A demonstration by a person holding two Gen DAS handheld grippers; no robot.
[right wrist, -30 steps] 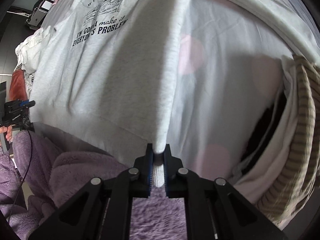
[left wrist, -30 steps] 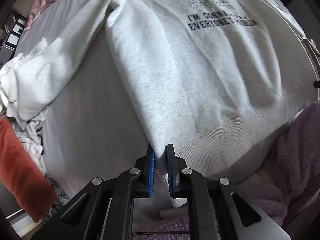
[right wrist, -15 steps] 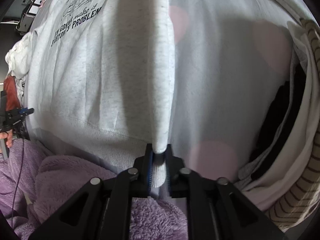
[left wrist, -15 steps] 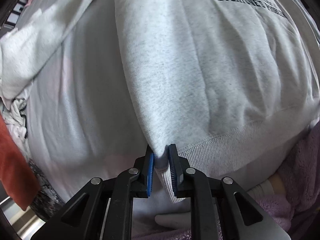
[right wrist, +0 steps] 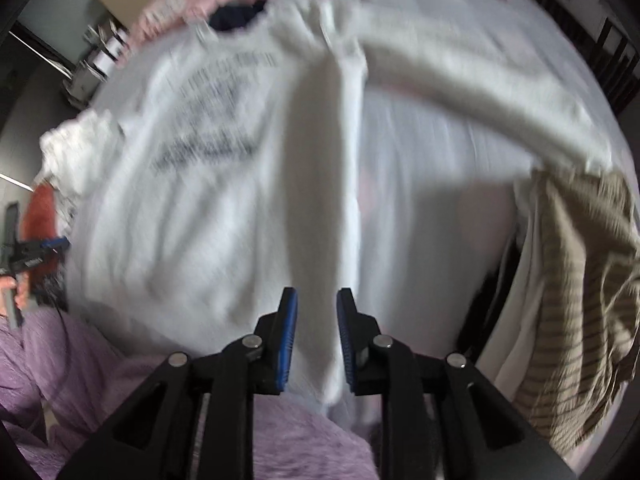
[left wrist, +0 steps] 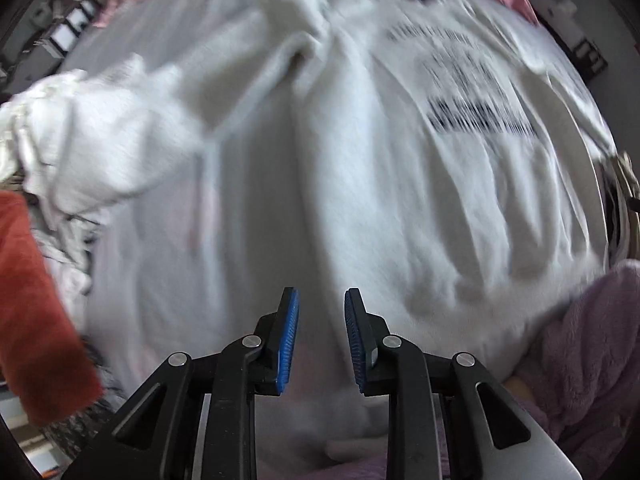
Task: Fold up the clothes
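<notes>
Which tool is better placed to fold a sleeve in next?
Left, tentatively. Left tool is open with the sweatshirt sleeve bunched nearby on its side; right tool, also open, faces a sleeve stretched further off. Both views are blurred.

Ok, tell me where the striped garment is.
Right wrist view, far right: the striped garment lies heaped at the bed's edge, under the sweatshirt's sleeve end.
</notes>
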